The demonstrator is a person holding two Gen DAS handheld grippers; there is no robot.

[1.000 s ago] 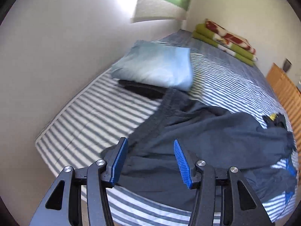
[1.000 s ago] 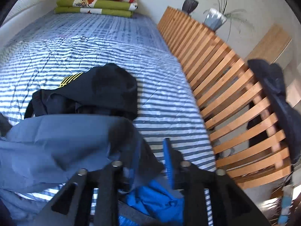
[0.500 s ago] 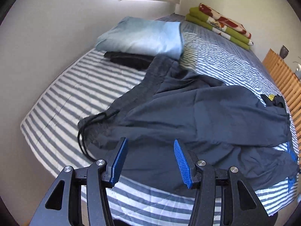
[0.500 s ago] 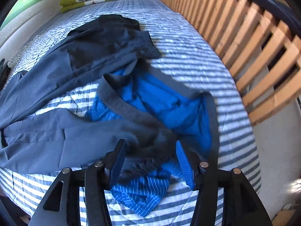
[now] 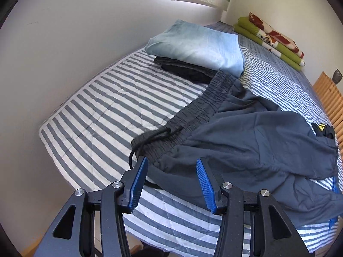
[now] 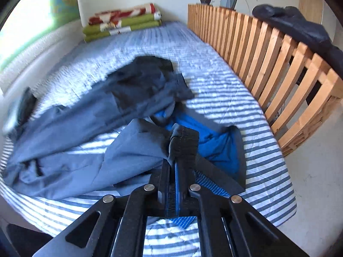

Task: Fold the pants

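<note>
Slate-blue, thin woven pants with a ribbed elastic waistband sprawl across the striped quilted bed. Right gripper just clamped their dark hem; left gripper hovers half-spread at six o'clock.

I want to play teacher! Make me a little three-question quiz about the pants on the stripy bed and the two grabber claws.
1. True or false: the left gripper is pinching the pants.
2. Which gripper has cloth clamped between its pads? A) left B) right C) neither
3. Fill in: the folded light blue garment lies on top of a folded ____ one.

Key:
1. False. Its jaws stand apart above the pants near the waistband, with nothing pressed between them.
2. B. The right gripper has just closed on the dark cuff of a pants leg.
3. Black: the black garment shows beneath it.
</note>
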